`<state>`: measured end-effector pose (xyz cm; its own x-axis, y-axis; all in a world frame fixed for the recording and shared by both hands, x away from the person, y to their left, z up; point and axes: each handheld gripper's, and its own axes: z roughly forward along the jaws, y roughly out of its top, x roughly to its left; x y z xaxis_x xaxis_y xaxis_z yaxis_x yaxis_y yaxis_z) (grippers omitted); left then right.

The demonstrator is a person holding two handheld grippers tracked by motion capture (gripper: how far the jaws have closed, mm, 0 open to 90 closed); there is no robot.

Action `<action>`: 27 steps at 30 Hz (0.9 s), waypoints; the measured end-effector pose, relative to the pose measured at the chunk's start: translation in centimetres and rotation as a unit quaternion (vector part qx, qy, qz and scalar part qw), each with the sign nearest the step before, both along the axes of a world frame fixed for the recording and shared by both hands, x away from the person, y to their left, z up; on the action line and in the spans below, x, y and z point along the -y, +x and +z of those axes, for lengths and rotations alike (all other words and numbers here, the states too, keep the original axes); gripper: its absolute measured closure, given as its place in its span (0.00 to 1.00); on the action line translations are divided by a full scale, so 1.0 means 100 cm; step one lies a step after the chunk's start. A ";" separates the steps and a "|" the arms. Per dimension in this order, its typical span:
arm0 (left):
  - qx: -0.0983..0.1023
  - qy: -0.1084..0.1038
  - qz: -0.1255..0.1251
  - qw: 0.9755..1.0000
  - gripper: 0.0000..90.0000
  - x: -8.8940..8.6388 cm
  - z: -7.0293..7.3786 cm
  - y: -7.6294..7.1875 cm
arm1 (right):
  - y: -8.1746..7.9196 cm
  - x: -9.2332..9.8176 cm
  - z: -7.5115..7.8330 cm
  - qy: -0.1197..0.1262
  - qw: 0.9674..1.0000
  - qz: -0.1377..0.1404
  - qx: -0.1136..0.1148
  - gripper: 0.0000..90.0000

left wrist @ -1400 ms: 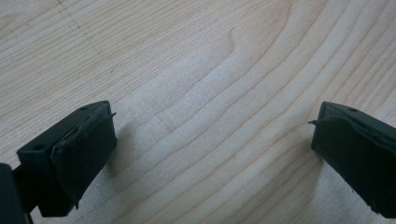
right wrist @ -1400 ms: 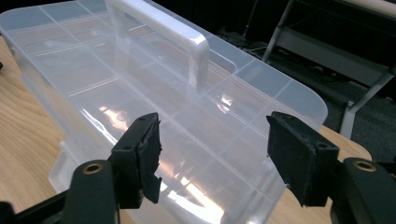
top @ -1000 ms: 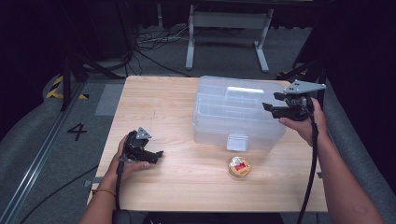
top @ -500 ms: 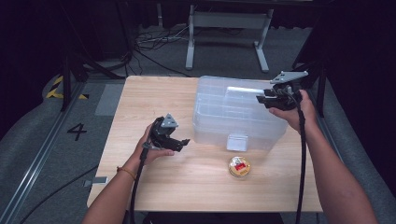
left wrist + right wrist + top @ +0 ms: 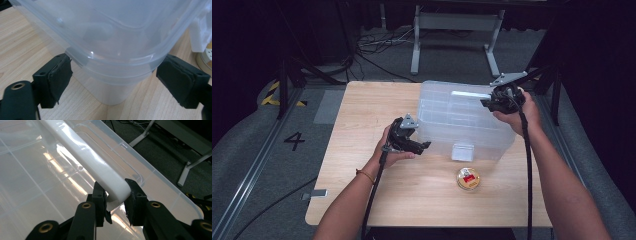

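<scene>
Dark floor rings the tabletop; right tool clamps the box's white handle to lift it; left tool, jaws apart, straddles the clear box corner to steady it.

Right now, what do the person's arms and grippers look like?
Both forearms are bare; the left wrist wears an orange band. The left gripper and right gripper are black, each topped by a grey three-cornered plate, trailing a black cable. The jaws carry black pads and brass-coloured rivets.
</scene>
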<state>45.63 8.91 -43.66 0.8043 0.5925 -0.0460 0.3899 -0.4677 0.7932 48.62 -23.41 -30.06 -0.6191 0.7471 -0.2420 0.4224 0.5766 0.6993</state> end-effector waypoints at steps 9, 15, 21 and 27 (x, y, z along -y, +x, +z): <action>0.001 -0.003 0.002 1.000 0.29 -0.016 0.004 -0.018 | -0.002 -0.011 -0.001 -0.010 1.000 0.011 0.008 0.81; 0.001 -0.001 0.002 1.000 0.30 -0.024 0.005 -0.034 | -0.009 -0.016 -0.001 -0.011 0.999 0.032 0.006 0.81; 0.003 0.006 0.005 1.000 0.30 -0.030 0.006 -0.041 | -0.016 -0.022 0.001 -0.009 0.999 0.044 0.002 0.81; 0.000 0.004 0.007 1.000 0.31 -0.033 0.008 -0.040 | -0.013 -0.021 0.003 0.001 0.999 0.043 -0.009 0.81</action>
<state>41.59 12.17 -42.89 0.7961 0.6037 -0.0417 0.3968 -0.4687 0.7892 47.37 -21.32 -29.76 -0.6848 0.6922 -0.2277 0.3850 0.6090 0.6935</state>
